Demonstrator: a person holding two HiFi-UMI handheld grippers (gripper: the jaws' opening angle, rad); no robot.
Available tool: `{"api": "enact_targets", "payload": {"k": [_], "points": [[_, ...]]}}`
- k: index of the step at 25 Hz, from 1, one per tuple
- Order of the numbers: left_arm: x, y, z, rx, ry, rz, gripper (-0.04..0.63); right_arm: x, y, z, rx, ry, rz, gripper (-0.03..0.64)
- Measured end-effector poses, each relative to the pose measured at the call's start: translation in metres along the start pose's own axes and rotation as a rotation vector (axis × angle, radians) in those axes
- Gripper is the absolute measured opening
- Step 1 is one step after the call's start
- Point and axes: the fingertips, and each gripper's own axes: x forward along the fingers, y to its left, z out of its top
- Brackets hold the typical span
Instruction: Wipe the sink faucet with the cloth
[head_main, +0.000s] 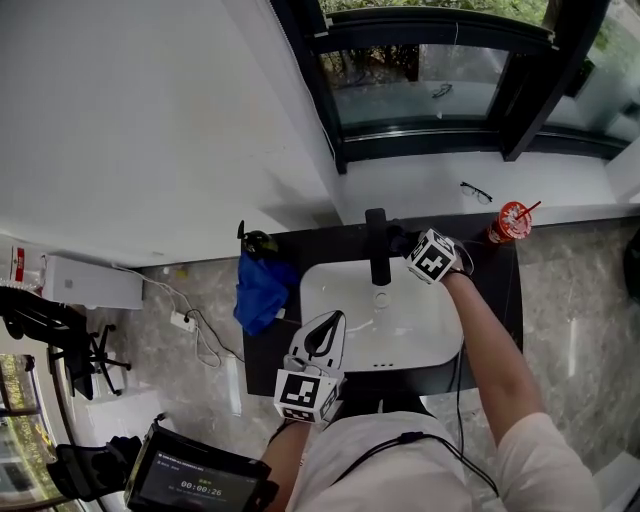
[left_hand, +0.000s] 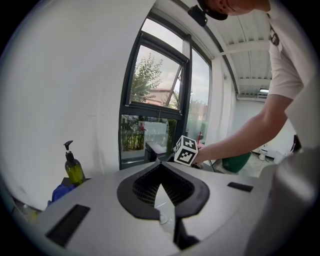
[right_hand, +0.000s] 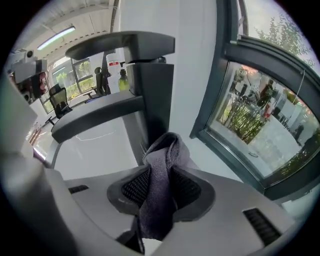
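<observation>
- We are seeing the right gripper (head_main: 408, 243) pinching the cloth (right_hand: 167, 150): its jaws are closed on the grey fold, and a bunched end is sticking out past the tips.
- The cloth end is sitting right at the faucet (head_main: 377, 250), at the foot of its dark post. We cannot tell if it is touching yet. We are judging this hold leaves a soft wad free for rubbing the post.
- The faucet is standing at 12 o'clock of the sink (head_main: 330, 285), with its spout reaching over the basin.
- The left gripper (head_main: 322, 335) is hanging over the sink's 7 o'clock rim, tips together and holding nothing. We are guessing it is parked there out of the wiping path.
- The sink is sitting in a dark counter (head_main: 300, 245) against a white wall.
- A blue rag (head_main: 262, 290) is lying at 9 o'clock of the sink, and a soap bottle (head_main: 258, 242) is standing at 10.
- A red cup (head_main: 510, 220) is standing at 2 o'clock of the sink, and glasses (head_main: 476, 191) are lying on the white sill behind it.
- A window (head_main: 430, 70) in dark frames is running along 12 o'clock, with greenery outside.
- The floor (head_main: 560, 330) is looking like grey stone. A power strip (head_main: 182, 321) and its cables are lying at 9 o'clock.
</observation>
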Motion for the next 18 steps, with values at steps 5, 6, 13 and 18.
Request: {"api": "enact_targets", "payload": {"k": [5,6,13,18], "points": [[-0.006,0.005,-0.004,-0.006,0.006,0.014,-0.006,0.003,0.012,0.013,-0.014,-0.031,0.038,0.120],[-0.006,0.005,-0.005,-0.006,0.005,0.015,-0.006,0.000,0.013,0.016,-0.009,-0.049,0.043,0.120],[-0.003,-0.002,0.001,-0.002,-0.012,-0.011,-0.006,-0.056,0.001,0.049,0.039,-0.283,0.047,0.120],[0.002,-0.011,0.005,0.001,-0.018,-0.039,-0.006,-0.102,-0.004,0.082,0.000,-0.424,0.037,0.120]]}}
